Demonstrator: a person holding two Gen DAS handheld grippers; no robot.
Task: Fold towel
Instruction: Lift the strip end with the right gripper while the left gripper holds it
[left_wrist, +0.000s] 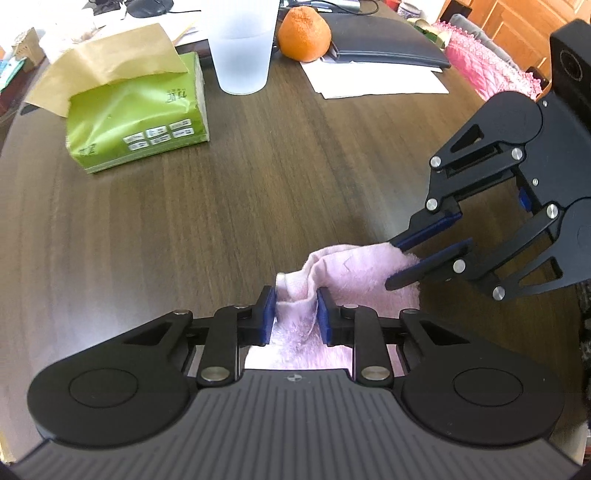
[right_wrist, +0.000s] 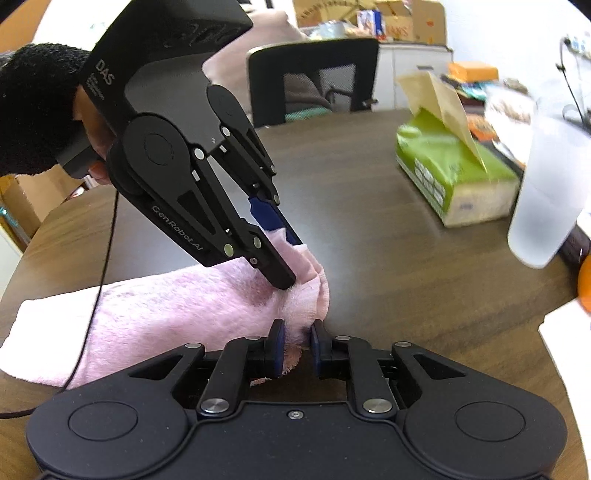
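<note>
Both tools pinching the near edge of a fluffy pink cloth towel (right_wrist: 177, 306) on the dark wooden counter (left_wrist: 221, 206): left tool (left_wrist: 295, 314) and right tool (right_wrist: 297, 343) clamped on bunched corners. Best carried level, together, toward the far edge.

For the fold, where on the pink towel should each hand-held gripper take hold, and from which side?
Probably at the two corners of the bunched far edge of the pink towel, coming in low from the near side along the table. That edge is raised and puckered, so pads can close over it. The left hand-held gripper and right hand-held gripper already pinch it there.
</note>
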